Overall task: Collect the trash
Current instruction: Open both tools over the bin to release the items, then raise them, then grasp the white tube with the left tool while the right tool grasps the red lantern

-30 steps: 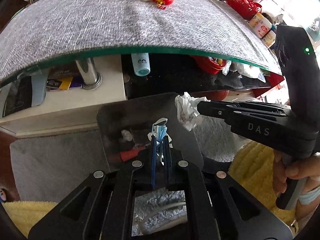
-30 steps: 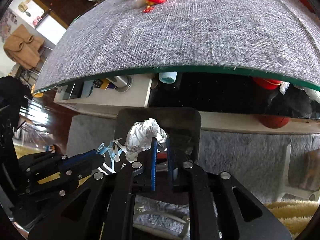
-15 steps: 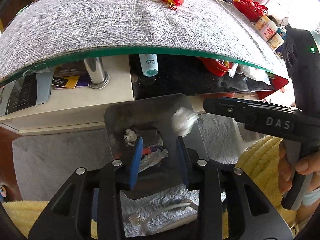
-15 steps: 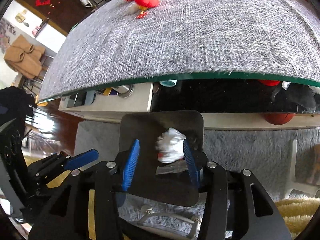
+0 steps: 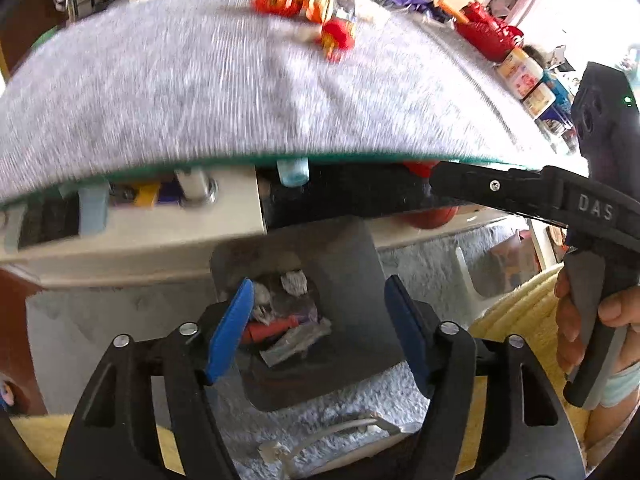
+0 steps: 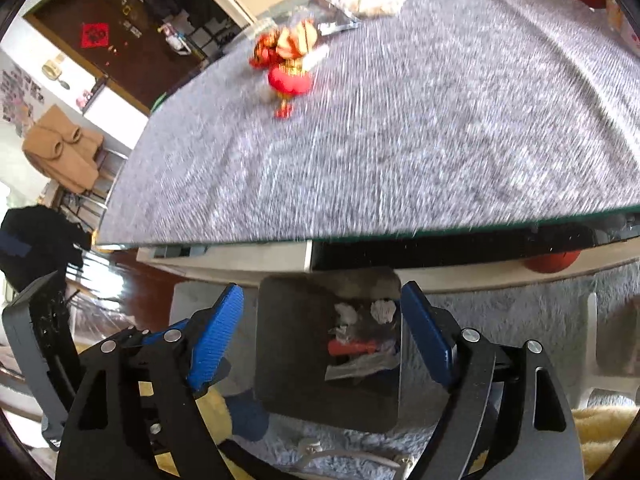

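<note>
A dark grey bin (image 5: 348,248) stands on the floor rug below the table edge. Inside it lie a white crumpled tissue (image 5: 294,282), a red wrapper (image 5: 272,326) and a clear wrapper (image 5: 296,340). My left gripper (image 5: 316,324) hangs above the bin, its blue-padded jaws opening with nothing between them. The right gripper (image 6: 322,336) is also over the bin (image 6: 296,320), jaws opening and empty, with the tissue (image 6: 384,310) and red wrapper (image 6: 352,347) below. In the left wrist view the right gripper (image 5: 440,180) reaches in from the right, held by a hand (image 5: 580,320).
A table under a grey cloth (image 5: 200,92) fills the upper view, with red ornaments (image 5: 338,36) and bottles (image 5: 524,76) at its far right edge. A shelf sits beneath it. A white cable (image 5: 332,432) lies on the grey rug (image 5: 380,392), beside a yellow cushion (image 5: 516,312).
The left gripper let go of a blue mask scrap and the right one a crumpled tissue; both pieces fell into the bin. Both grippers opened wide and rose.
</note>
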A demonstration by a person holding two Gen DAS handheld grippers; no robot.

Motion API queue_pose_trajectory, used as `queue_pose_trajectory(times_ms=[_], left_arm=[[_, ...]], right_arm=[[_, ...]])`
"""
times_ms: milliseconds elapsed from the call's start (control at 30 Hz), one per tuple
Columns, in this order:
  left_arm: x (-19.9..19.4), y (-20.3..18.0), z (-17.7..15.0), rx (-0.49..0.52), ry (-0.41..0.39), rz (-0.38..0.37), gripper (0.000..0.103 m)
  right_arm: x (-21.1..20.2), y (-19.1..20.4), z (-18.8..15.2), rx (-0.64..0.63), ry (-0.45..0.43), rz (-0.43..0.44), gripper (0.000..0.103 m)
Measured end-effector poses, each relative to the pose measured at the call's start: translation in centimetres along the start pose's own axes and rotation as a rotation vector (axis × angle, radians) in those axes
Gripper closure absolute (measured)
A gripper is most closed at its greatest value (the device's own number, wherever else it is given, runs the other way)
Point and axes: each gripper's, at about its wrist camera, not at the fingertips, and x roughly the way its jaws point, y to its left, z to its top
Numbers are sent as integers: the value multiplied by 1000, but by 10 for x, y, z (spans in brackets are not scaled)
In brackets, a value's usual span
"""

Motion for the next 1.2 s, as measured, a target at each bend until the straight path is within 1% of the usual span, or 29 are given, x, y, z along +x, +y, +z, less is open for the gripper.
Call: queue_pose_trajectory(times_ms=[67,167,267,333,400,433,467,500,533,567,667,867,1033,1100,1200], left_arm=[[-10,-1,13,18,-29,24,35],[-21,2,39,39,-52,70,27],[-30,9,73,49,-73,111,26],[-36,15,98,50,-87,119,24],[-39,22,115,66,-88,126,16],[-37,24,128,88,-80,141,13],[-35,25,135,98,-76,151,8],[-32,27,143,108,-70,161,8],[-28,29,151,112,-61,163,8],[-26,30,154,112,-55,157,8],[-15,33,162,106,-41,129,8],[0,32,164,118,-27,104,8],[9,35,170,109,-23,92,8],[13,34,173,107,-21,87,8],[19,31,179,110,-22,82,8]], right_arm=[[-8,4,13,-16,-25,-13,21],[-15,13,36,-46,-51,-32,21],[-13,17,66,-47,-40,-27,21],[-9,19,81,-61,-42,-39,21],[-4,21,97,-77,-44,-63,21],[-1,21,104,-82,-41,-67,22],[4,22,110,-83,-35,-69,22],[11,22,117,-77,-22,-68,24],[17,22,123,-69,-6,-56,32],[23,22,128,-62,7,-40,40],[37,23,138,-53,16,-28,51],[63,29,148,-51,50,-6,56],[77,30,148,-55,78,0,57],[79,31,148,-62,85,2,65],[71,30,149,-74,48,-14,66]])
